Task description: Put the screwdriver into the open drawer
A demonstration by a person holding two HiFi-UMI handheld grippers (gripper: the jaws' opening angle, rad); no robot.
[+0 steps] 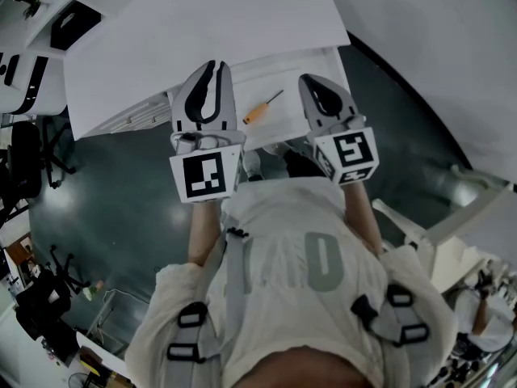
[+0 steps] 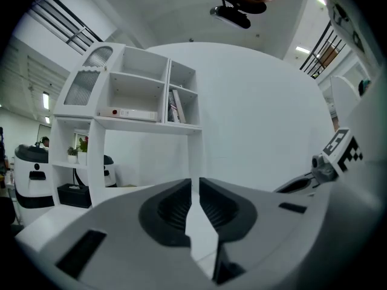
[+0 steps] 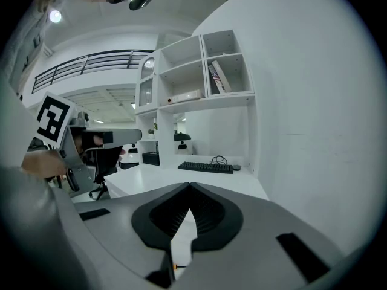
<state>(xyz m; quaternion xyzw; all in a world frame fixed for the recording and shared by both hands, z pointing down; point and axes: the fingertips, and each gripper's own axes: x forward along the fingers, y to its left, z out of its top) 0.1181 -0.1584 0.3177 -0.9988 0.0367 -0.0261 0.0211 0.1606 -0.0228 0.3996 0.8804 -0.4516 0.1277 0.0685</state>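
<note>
A screwdriver (image 1: 262,107) with an orange handle and a thin dark shaft lies on the white floor of the open drawer (image 1: 283,140), which stands pulled out from under the white desk top (image 1: 202,31). It rests between my two grippers and touches neither. My left gripper (image 1: 212,65) hovers to its left, its jaws a narrow slit apart with nothing between them (image 2: 192,180). My right gripper (image 1: 311,78) stays to the right of the screwdriver, its jaws shut and empty (image 3: 188,186). A small orange speck (image 3: 175,266) shows below the right jaws.
A white shelf unit (image 2: 139,95) with books and a curved white wall stand ahead. A keyboard (image 3: 205,167) lies on a desk further back. Office chairs (image 1: 24,160) stand on the dark floor at the left, white furniture (image 1: 452,225) at the right.
</note>
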